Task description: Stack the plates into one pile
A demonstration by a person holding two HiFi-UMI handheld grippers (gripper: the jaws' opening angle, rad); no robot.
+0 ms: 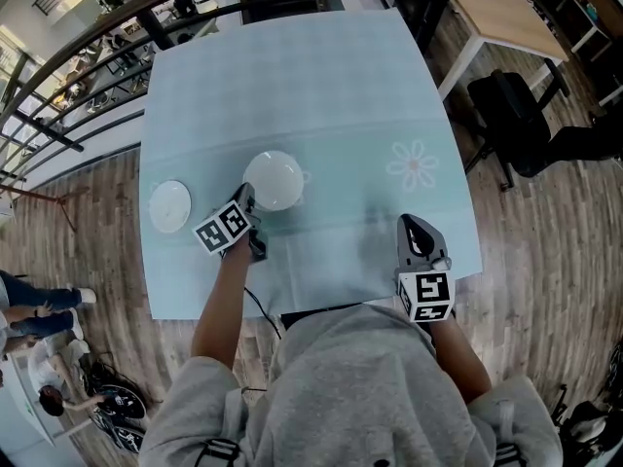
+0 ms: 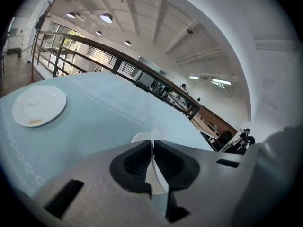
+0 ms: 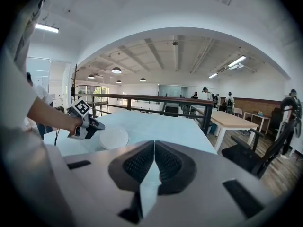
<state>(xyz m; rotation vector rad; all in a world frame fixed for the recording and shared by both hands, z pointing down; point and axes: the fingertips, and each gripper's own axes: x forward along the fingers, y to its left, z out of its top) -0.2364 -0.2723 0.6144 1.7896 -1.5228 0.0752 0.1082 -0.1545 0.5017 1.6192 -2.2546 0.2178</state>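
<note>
The left claw (image 1: 248, 197) was clamped on the near rim of a white plate (image 1: 274, 179) around the middle of the bench (image 1: 321, 86). A second plate (image 1: 169, 205) lay well apart, by the bench's left edge. The right claw (image 1: 415, 225) was closed on nothing near the bench's front right corner.

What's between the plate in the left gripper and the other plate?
Nothing visible. Only bare table lies between the held plate, gripped at its rim by the left gripper, and the other plate to its left. The right gripper is on the opposite side, clear of that path.
</note>
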